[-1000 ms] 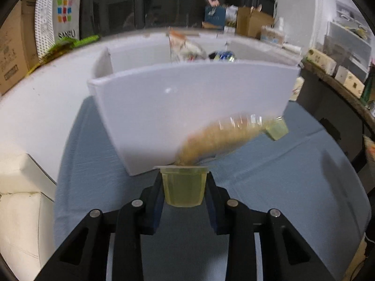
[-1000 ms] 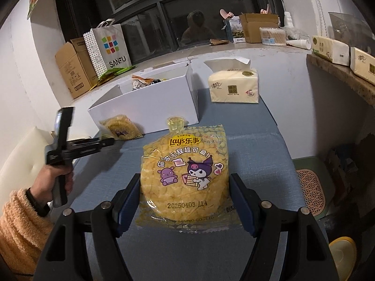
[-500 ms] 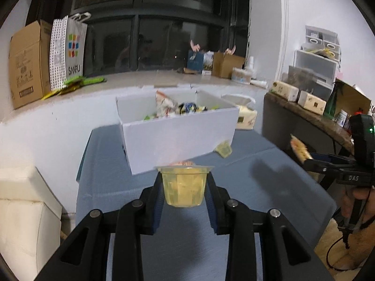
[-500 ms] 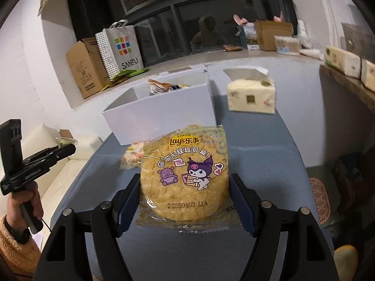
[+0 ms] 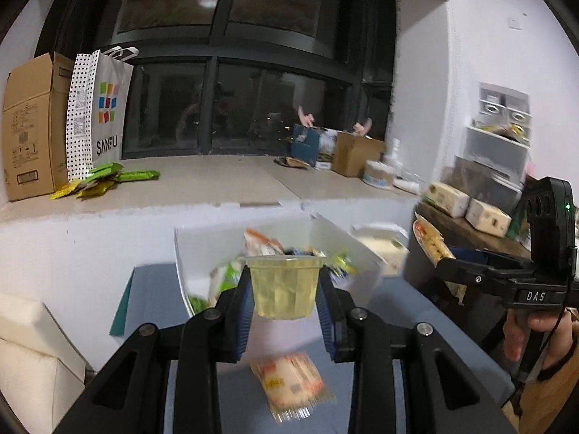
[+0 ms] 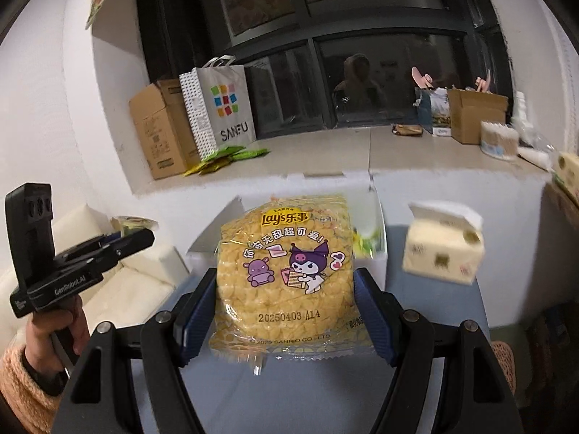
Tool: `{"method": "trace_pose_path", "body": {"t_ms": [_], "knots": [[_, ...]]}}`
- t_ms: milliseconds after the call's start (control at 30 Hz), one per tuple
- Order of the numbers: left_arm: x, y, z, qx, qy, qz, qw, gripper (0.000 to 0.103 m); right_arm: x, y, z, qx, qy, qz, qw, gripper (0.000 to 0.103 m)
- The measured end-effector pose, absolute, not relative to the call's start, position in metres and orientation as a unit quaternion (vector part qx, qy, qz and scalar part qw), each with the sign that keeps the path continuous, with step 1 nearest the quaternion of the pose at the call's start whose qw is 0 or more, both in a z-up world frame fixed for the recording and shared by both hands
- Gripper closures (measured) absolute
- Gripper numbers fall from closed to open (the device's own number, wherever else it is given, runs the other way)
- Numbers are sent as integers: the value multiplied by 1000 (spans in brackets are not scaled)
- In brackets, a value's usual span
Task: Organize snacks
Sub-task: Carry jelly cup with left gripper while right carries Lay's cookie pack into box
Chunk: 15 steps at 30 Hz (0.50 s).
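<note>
Left hand-held gripper (image 5: 284,298) clamps jelly cup (image 5: 283,287) btwn fingers; right hand-held gripper (image 6: 286,298) clamps Lay's pack (image 6: 284,275).

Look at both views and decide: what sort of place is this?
Probably a lived-in home or small flat: a cream sofa, a dark night-time window above a cluttered tiled ledge, and a white cardboard snack box.
</note>
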<state>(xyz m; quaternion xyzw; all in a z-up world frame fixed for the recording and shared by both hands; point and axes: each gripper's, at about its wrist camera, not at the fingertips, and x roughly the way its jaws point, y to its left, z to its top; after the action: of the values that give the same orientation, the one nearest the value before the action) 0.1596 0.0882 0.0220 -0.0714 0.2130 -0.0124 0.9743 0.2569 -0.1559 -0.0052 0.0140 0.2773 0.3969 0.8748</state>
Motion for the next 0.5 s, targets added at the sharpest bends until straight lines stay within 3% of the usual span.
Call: {"method": "trace_pose_path", "body": {"t_ms": [367, 400, 433, 500], "knots": [[282, 135, 12, -91, 305, 20, 948, 66, 369, -80, 3, 2, 321, 368, 873, 26], [288, 138, 9, -97, 317, 28, 943, 52, 376, -77, 3, 4, 327, 366, 871, 26], [293, 141, 7, -103, 322, 31, 940, 23, 381, -75, 2, 5, 334, 368, 868, 25], [293, 142, 4, -111, 312, 31, 943, 0, 389, -74, -3, 6, 352, 364, 862, 7]]}}
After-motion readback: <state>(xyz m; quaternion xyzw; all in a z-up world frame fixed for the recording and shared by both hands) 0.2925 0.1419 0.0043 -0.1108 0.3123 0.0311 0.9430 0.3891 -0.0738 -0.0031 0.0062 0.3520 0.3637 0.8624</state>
